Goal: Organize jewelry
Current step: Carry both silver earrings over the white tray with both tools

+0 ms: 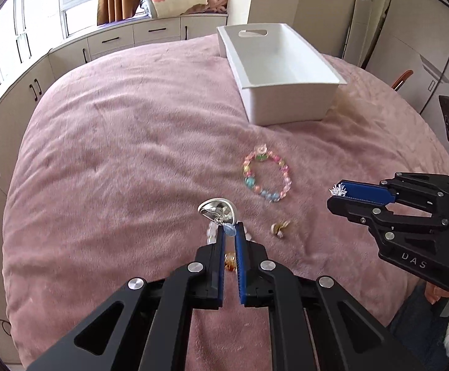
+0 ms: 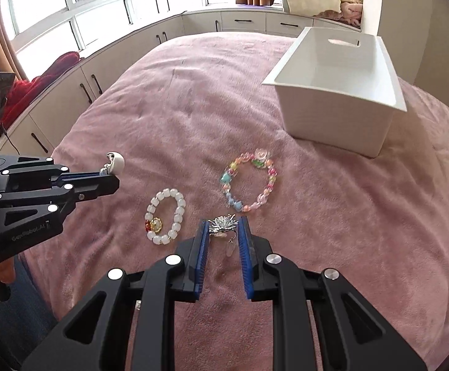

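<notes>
Left wrist view: left gripper (image 1: pixel 231 230) pinches a silver earring (image 1: pixel 216 211).
Right wrist view: right gripper (image 2: pixel 223 228) clamps a spiky silver ornament (image 2: pixel 222 225), possibly an earring.
Bed: white bin (image 2: pixel 332 114) beyond the pastel bracelet (image 2: pixel 249 182).

In the left wrist view, the left gripper (image 1: pixel 231 232) is covering most of the white bead bracelet (image 1: pixel 211 232), leaving only a few beads and an amber charm showing between its jaws. A small gold piece (image 1: pixel 279 228) beside it is too small to identify. The right gripper (image 1: pixel 337 194) is running off the right edge. In the right wrist view, the left gripper (image 2: pixel 113 174) is being cut off at the left edge, and the white bin (image 2: pixel 332 92) is hiding its own floor behind its near wall.
</notes>
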A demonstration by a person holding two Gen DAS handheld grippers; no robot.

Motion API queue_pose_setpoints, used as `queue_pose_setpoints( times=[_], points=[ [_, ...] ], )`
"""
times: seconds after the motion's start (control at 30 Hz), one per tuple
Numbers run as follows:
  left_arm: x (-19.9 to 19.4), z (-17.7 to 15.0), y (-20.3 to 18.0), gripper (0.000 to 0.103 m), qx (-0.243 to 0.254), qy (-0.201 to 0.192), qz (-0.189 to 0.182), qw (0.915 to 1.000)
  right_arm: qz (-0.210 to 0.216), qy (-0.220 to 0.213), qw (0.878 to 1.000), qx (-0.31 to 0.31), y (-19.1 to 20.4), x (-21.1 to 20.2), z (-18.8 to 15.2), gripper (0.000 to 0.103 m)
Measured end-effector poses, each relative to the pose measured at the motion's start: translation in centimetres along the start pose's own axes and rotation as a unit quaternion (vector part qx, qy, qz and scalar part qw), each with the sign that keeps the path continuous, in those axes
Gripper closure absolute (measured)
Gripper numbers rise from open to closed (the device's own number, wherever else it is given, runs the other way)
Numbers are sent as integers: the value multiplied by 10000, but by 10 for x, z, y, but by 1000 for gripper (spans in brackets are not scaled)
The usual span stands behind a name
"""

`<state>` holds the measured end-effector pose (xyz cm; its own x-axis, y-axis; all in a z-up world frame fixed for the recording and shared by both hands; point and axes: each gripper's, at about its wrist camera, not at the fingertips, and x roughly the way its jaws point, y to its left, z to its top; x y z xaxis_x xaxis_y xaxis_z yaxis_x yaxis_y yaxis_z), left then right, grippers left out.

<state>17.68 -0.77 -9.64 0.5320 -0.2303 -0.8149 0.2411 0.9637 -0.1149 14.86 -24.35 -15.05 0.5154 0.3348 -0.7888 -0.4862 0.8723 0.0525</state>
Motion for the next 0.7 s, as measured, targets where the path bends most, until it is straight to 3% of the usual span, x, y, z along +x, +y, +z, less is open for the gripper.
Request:
queue_pose_setpoints(
  times=[0.3,0.7],
  points=[
    [-12,75,-20,92,253,-557,-193,9979,-111,-615,9980,123,-28,-29,57,83],
    [22,182,-49,92,612,-688,-652,9936,-33,-1008,9917,799,-103,-31,125,83]
  ],
)
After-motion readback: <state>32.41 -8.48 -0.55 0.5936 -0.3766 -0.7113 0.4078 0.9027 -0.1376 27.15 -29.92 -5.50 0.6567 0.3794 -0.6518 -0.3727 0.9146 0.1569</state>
